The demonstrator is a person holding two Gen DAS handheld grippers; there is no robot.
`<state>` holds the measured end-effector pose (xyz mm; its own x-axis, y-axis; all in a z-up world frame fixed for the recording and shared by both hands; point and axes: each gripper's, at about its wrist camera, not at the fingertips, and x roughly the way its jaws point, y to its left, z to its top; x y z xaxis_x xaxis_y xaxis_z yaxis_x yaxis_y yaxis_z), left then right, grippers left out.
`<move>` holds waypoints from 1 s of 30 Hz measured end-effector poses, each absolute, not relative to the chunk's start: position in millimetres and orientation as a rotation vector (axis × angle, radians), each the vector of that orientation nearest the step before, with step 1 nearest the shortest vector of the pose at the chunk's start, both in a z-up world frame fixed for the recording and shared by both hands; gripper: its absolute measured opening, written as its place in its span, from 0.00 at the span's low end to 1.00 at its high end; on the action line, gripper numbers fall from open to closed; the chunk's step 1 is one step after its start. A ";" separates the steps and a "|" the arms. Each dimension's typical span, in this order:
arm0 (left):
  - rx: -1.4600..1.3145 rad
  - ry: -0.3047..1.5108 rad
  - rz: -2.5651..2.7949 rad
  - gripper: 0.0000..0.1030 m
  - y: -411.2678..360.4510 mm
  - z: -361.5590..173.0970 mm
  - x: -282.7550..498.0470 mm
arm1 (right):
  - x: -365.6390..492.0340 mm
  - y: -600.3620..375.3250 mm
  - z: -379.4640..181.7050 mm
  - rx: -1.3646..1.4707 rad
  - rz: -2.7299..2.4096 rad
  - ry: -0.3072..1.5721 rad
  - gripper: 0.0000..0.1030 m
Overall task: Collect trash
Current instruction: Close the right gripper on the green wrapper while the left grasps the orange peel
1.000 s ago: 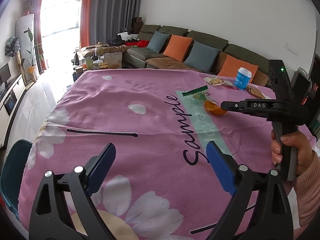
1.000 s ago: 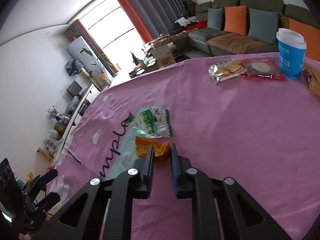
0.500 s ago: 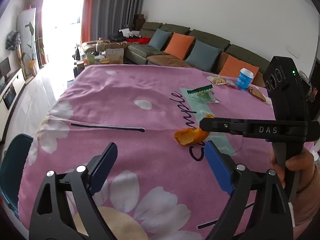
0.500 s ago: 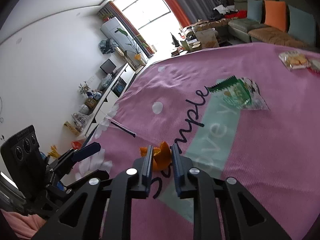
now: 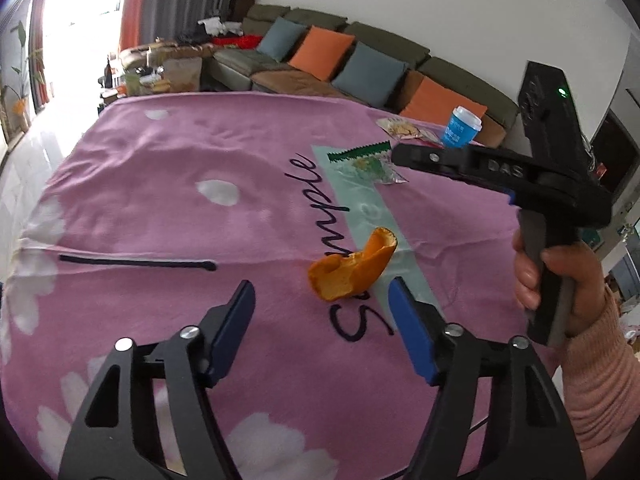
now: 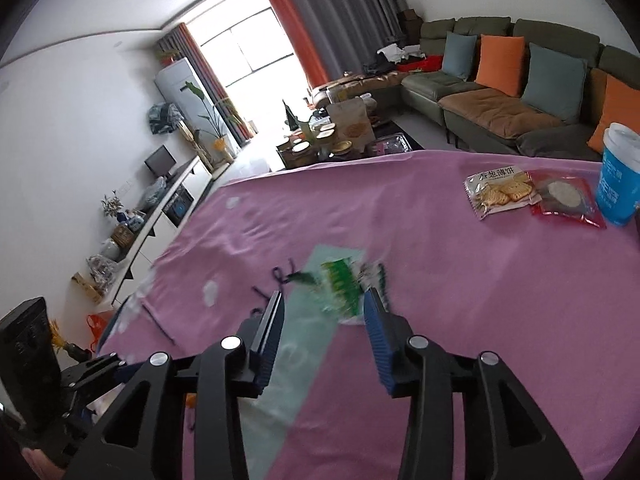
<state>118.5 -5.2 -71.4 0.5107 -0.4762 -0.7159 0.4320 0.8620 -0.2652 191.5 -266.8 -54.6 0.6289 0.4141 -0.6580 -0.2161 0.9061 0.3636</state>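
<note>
Orange peel (image 5: 352, 270) lies loose on the pink tablecloth (image 5: 160, 200) in the left wrist view, across the black script word "Sample", just ahead of the left gripper (image 5: 322, 292), whose blue pads are spread and closing with nothing pinched between them. Half a second ago the right gripper (image 5: 404, 156) pinched this peel above the cloth; now it has let go and is held higher, its black side stamped "DAS", in a hand (image 5: 560, 284) with a pink sleeve. Beyond it lie a green wrapper (image 5: 368, 162), a cracker packet (image 5: 400, 130) and a blue cup (image 5: 460, 128) with white print too small to read. In the right wrist view the right gripper (image 6: 324, 304) has its jaws parted and opening, empty, where the peel sat between them before. It points at the green wrapper (image 6: 344, 284), blurred, on the pale green stripe. Farther right are the cracker packet (image 6: 500, 192) with Chinese characters on its top edge, a red packet (image 6: 566, 200) touching it, and the blue cup (image 6: 618, 184). The left gripper shows at the lower left edge.
</note>
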 end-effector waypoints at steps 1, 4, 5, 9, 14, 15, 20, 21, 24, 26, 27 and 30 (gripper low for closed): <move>-0.057 0.885 -0.552 0.61 -6.6 -72.1 119.6 | 194.2 -267.3 -55.4 0.253 0.358 0.818 0.39; -0.059 0.903 -0.575 0.53 -12.1 -74.1 124.4 | 203.1 -265.7 -59.4 0.227 0.356 0.831 0.39; -0.059 0.907 -0.581 0.51 -13.5 -74.1 125.3 | 205.2 -264.9 -60.8 0.219 0.359 0.838 0.39; -0.058 0.922 -0.606 0.42 -18.9 -77.3 126.5 | 209.1 -263.1 -64.8 0.189 0.364 0.865 0.39; -0.075 0.931 -0.610 0.29 -19.7 -79.2 132.9 | 208.9 -263.0 -66.9 0.182 0.373 0.866 0.26; -0.079 0.933 -0.614 0.23 -19.4 -79.5 134.3 | 208.2 -262.7 -66.3 0.179 0.375 0.863 0.22; -0.086 0.931 -0.615 0.19 -16.9 -79.3 137.1 | 204.7 -263.5 -61.9 0.173 0.383 0.851 0.07; -0.082 0.928 -0.612 0.18 -17.3 -78.8 137.0 | 204.0 -264.6 -61.6 0.176 0.383 0.849 0.06; -0.066 0.919 -0.603 0.17 -17.9 -77.4 133.2 | 200.0 -267.0 -59.3 0.197 0.391 0.838 0.05; -0.055 0.911 -0.596 0.17 -17.8 -76.2 129.8 | 197.4 -267.4 -57.5 0.203 0.398 0.831 0.04; -0.052 0.906 -0.594 0.16 -17.6 -75.1 128.2 | 195.8 -267.6 -56.3 0.205 0.401 0.827 0.04; -0.049 0.890 -0.584 0.16 -14.7 -70.7 122.6 | 189.9 -266.9 -52.4 0.214 0.412 0.812 0.04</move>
<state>122.6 -14.7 -70.7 0.4851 -0.4998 -0.7176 0.4601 0.8437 -0.2766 189.9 -266.9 -52.4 0.6148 0.4355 -0.6575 -0.2741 0.8997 0.3397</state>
